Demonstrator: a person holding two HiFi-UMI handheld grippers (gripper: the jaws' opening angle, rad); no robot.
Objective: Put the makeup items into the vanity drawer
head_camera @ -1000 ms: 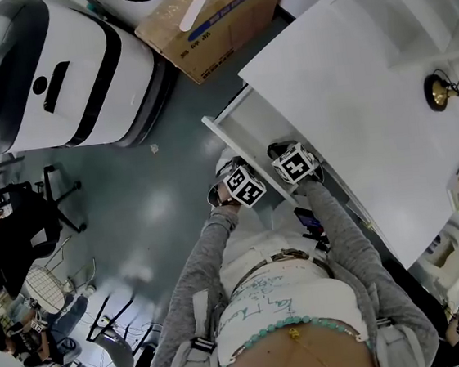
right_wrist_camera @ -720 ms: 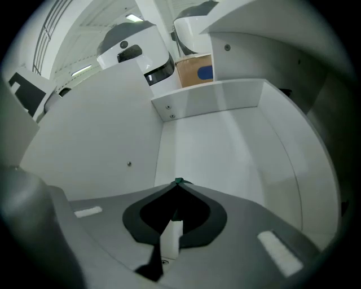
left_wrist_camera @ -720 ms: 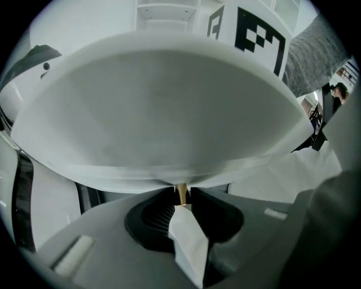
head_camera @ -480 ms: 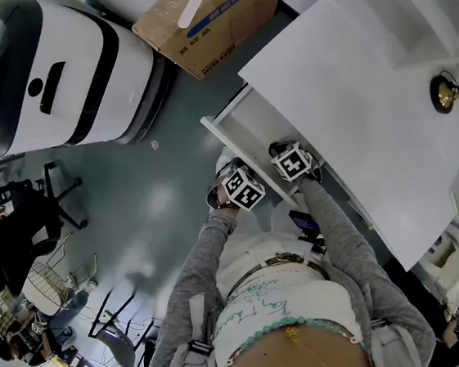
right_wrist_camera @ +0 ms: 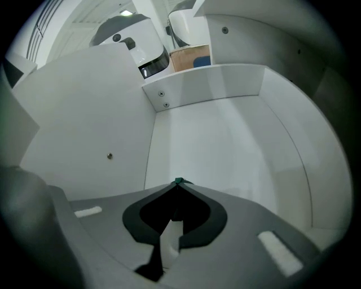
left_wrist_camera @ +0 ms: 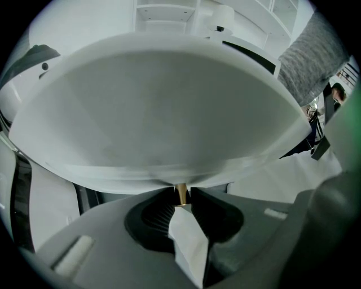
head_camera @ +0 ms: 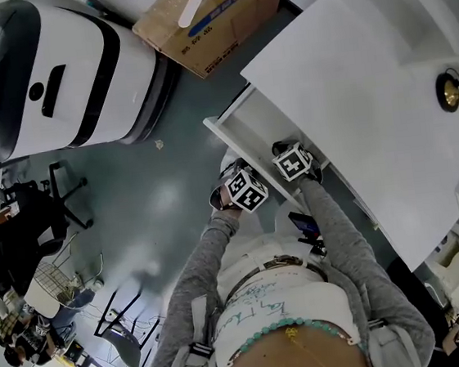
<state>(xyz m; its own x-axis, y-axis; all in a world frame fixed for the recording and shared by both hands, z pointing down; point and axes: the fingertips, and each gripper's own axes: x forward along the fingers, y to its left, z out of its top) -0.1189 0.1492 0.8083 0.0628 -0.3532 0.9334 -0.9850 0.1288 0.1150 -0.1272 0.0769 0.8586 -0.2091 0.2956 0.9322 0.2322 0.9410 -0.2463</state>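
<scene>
At the drawer [right_wrist_camera: 225, 147] front, left gripper [left_wrist_camera: 181, 192] is clamping the gold knob [left_wrist_camera: 181, 195]; inside, right gripper [right_wrist_camera: 177, 184] is pinching shut on a green sliver [right_wrist_camera: 179, 181].

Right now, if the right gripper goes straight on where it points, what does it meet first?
Probably the drawer floor: the right gripper points down into the open drawer, and nothing shows in between. Depth is unclear.

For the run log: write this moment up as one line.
left gripper: jaws shut on knob | right gripper: jaws shut, inside open drawer, green speck at tips | makeup: none visible
</scene>
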